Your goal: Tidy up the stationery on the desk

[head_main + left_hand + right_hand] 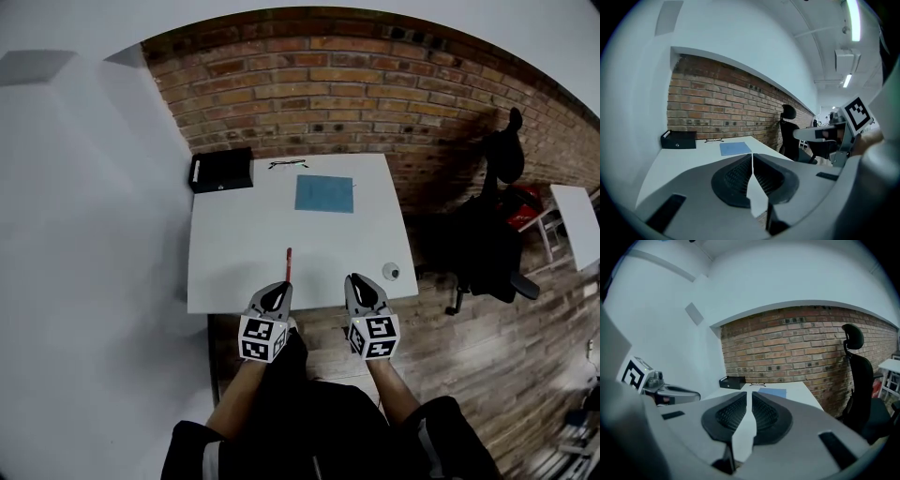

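A white desk (234,262) stands against the brick wall. On it lie a red pen (289,263) near the front edge, a blue notebook (324,193) at the back, a pair of glasses (287,165) behind that, and a small round white object (391,272) at the front right. My left gripper (278,292) is shut and empty, just below the pen's near end. Over the desk's front edge my right gripper (361,285) is shut and empty as well. The notebook (735,148) and the glasses (758,385) also show in the gripper views.
A black box (221,171) with a white marker on top sits at the desk's back left corner. A black office chair (487,234) stands to the right on the wood floor. A white wall runs along the left. Another white table (577,220) is at the far right.
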{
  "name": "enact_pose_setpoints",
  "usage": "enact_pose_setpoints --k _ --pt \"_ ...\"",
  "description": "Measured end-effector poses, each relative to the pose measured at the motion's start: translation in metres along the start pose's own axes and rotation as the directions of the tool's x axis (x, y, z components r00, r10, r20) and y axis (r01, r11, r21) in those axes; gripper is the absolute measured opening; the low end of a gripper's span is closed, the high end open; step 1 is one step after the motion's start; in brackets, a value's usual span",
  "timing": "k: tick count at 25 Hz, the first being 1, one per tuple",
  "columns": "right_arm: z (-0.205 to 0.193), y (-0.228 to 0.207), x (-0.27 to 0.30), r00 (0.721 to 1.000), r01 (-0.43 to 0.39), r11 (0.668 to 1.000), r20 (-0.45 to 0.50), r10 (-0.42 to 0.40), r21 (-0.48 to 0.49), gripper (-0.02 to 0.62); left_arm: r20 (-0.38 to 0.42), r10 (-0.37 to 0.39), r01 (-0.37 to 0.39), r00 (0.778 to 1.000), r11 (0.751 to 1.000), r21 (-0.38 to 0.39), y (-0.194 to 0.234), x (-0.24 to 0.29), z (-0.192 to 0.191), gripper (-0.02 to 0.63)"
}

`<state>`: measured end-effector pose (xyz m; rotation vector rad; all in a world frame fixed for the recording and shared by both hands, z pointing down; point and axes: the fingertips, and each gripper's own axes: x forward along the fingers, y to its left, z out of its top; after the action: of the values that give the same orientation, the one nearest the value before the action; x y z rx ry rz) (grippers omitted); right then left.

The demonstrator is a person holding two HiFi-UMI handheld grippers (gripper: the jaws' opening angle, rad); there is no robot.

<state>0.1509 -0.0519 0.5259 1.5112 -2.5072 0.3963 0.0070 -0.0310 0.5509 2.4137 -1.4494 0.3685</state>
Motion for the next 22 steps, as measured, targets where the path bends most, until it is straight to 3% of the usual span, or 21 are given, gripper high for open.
enact_pose_setpoints --k 10,17,22 --pt "0.039 -0.019 0.111 0.999 0.033 0.999 -0.018 -0.034 -0.004 0.026 -0.038 -0.072 0.071 0.997 0.997 -0.002 0.072 0.083 0.038 0.018" --pt "0.049 -0.035 0.162 0.998 0.039 0.999 -0.041 -0.041 -0.030 0.026 -0.103 -0.149 0.151 0.984 0.988 0.020 0.081 0.125 0.043 0.018" --pt "0.057 -0.054 0.188 0.999 0.008 0.999 -0.049 -0.010 -0.041 0.026 -0.126 -0.143 0.148 0.982 0.989 0.031 0.078 0.155 0.042 0.020"
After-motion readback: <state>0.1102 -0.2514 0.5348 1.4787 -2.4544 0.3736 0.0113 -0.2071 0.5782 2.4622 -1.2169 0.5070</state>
